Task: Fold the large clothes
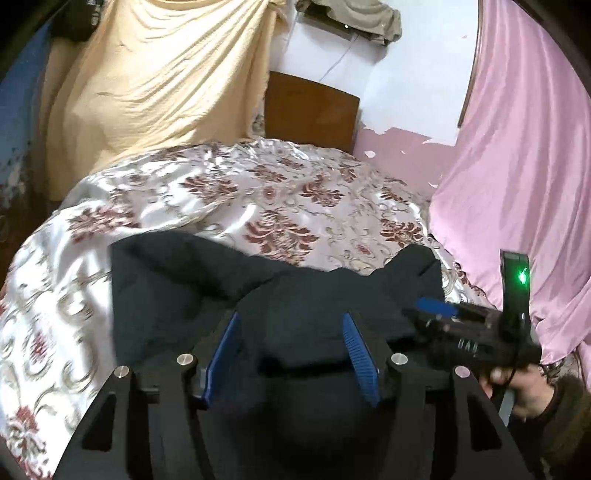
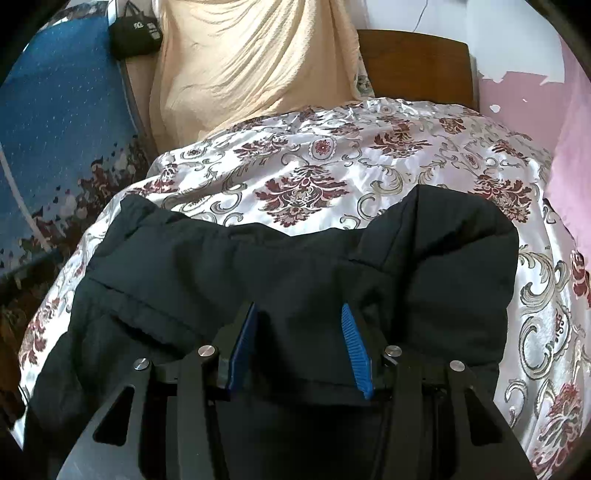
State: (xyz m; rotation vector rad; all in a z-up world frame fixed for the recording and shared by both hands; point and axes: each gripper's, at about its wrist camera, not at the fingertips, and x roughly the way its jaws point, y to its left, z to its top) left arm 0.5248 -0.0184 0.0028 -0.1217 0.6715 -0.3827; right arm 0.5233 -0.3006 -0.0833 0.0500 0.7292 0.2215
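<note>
A large black padded jacket [image 1: 192,280] lies on a bed with a white satin cover printed in maroon flowers [image 1: 258,192]. My left gripper [image 1: 291,317] is open, its blue-padded jaws spread just above the jacket's near part. The right gripper [image 1: 436,306] shows at the right of the left wrist view, held in a hand, over the jacket's right edge. In the right wrist view the jacket [image 2: 229,269] spreads across the bed cover [image 2: 369,155] with a raised fold at the right. My right gripper [image 2: 299,310] is open above a folded edge of the jacket.
A cream cloth [image 1: 147,92] hangs behind the bed on the left, a pink curtain [image 1: 517,184] on the right, and a wooden headboard [image 1: 314,110] at the back. A blue patterned cloth [image 2: 55,129] and a black bag [image 2: 135,33] are at the far left.
</note>
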